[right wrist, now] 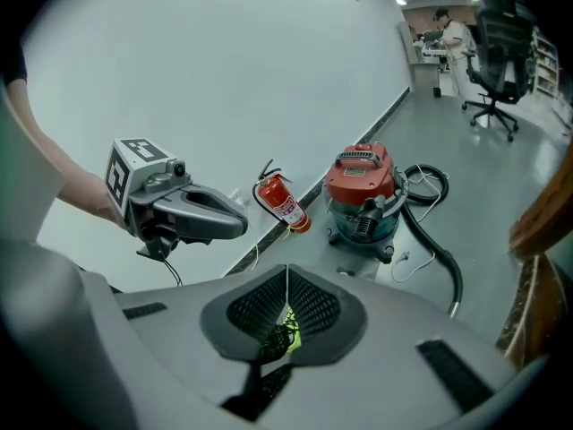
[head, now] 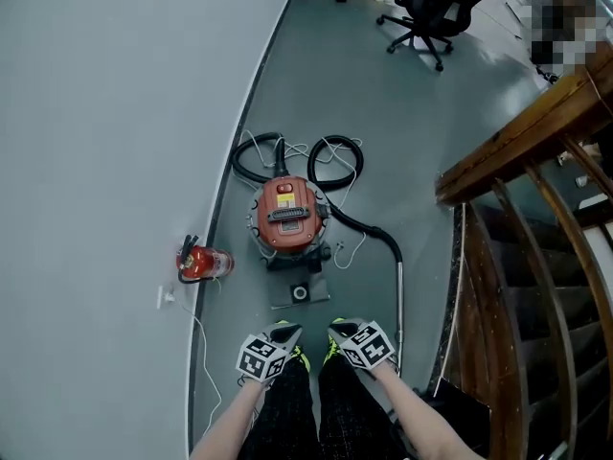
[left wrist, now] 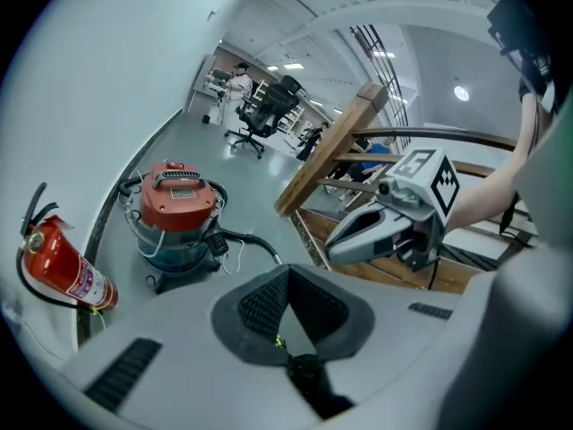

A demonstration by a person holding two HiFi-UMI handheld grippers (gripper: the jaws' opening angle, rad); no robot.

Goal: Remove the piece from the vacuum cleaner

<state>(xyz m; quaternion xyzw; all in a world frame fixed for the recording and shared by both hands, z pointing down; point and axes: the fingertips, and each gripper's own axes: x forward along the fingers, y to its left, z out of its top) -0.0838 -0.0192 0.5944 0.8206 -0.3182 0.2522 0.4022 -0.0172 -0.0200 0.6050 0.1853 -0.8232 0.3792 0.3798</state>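
Observation:
The vacuum cleaner (head: 289,217) stands on the grey floor by the curved wall: a red lid on a grey drum, also in the left gripper view (left wrist: 175,213) and the right gripper view (right wrist: 363,195). Its black hose (head: 374,230) loops behind it and runs to a metal wand (head: 399,305). A small dark flat piece (head: 300,293) lies on the floor in front of it. My left gripper (head: 287,333) and right gripper (head: 341,331) hang side by side well above the floor, short of the vacuum. Both are shut with nothing between the pads (left wrist: 288,276) (right wrist: 286,276).
A red fire extinguisher (head: 203,263) lies against the wall (head: 96,161) left of the vacuum. A wooden stair railing (head: 517,142) runs along the right. A black office chair (head: 436,8) stands far back. A thin white cable (head: 196,338) trails along the wall's foot.

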